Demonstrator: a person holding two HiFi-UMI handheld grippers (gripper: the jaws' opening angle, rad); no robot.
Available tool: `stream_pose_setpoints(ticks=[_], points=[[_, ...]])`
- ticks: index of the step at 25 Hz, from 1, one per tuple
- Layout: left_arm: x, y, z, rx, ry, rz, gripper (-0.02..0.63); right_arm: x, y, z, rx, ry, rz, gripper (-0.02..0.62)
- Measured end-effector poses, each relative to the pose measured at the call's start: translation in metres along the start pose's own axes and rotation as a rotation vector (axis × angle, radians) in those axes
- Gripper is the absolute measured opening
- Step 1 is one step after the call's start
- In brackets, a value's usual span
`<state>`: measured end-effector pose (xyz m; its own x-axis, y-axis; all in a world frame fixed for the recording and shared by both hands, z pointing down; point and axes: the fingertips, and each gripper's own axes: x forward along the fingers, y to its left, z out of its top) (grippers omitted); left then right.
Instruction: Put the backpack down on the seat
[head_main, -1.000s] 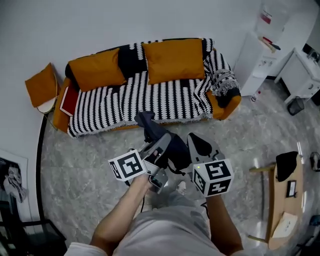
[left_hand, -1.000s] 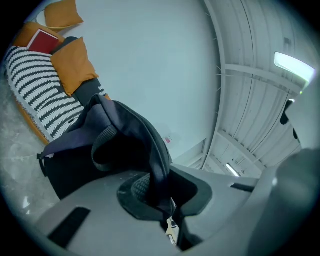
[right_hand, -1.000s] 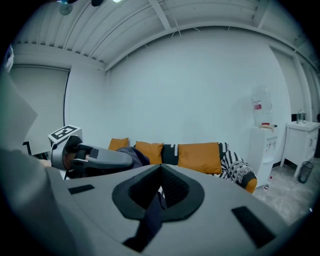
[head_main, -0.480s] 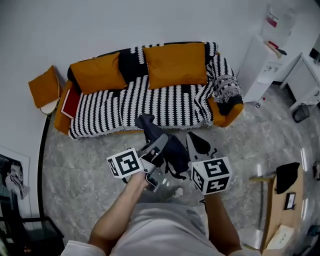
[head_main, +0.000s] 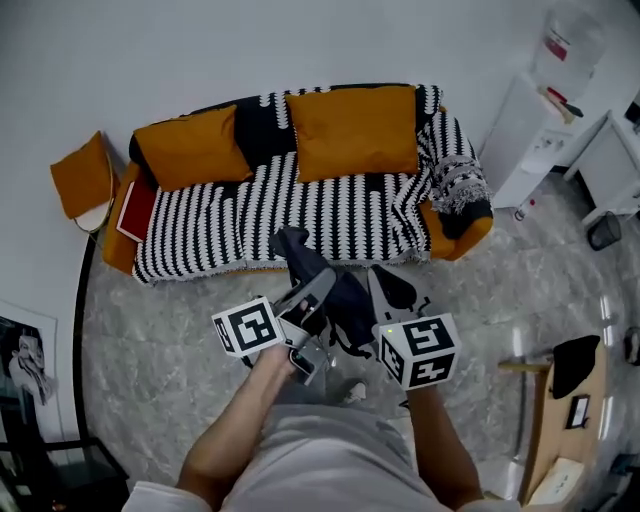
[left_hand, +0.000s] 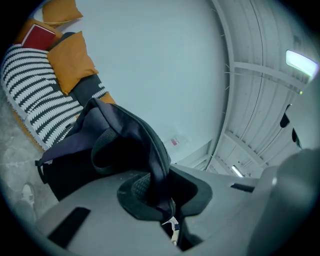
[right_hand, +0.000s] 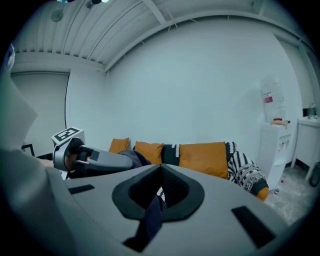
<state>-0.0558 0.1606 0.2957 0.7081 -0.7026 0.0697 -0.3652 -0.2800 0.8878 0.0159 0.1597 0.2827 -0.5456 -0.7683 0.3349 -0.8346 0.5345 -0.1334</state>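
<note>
Here, a dark backpack (head_main: 340, 292) is shown held clear of the grey marbled floor (head_main: 150, 330), just in front of the sofa (head_main: 468, 225) and not yet set on its seat (head_main: 300, 210). The left gripper (head_main: 322, 282) is seen closed on a dark strap (left_hand: 150, 165) of the bag, which is pinched between the pads in the left gripper view. The bag's body is seen beyond the jaws. The right gripper (head_main: 392, 290) is likewise clamped on a strip of dark blue fabric (right_hand: 152, 217), drawn down through its closed jaws. The seat is covered by a black-and-white striped throw (head_main: 455, 170). Two orange cushions are propped against the backrest: a left-hand cushion (head_main: 190, 145) and a right-hand cushion (head_main: 350, 120). A red book (head_main: 138, 205) is placed at the sofa's end.
</note>
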Motion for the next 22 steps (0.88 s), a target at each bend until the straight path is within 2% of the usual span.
stream_pose_setpoints(ticks=[9,16,22], points=[[0.035,0.055,0.053,-0.042,0.048,0.012,0.028,0.079,-0.020,0.016,0.003,0.039,-0.026,0.002],[0.050,0.099,0.104,-0.040,0.054,0.043,0.028,0.138,-0.033,0.027,0.003,0.081,-0.042,0.002],[0.071,0.131,0.147,-0.040,0.075,0.017,0.028,0.190,-0.038,0.034,-0.008,0.121,-0.049,0.002]])
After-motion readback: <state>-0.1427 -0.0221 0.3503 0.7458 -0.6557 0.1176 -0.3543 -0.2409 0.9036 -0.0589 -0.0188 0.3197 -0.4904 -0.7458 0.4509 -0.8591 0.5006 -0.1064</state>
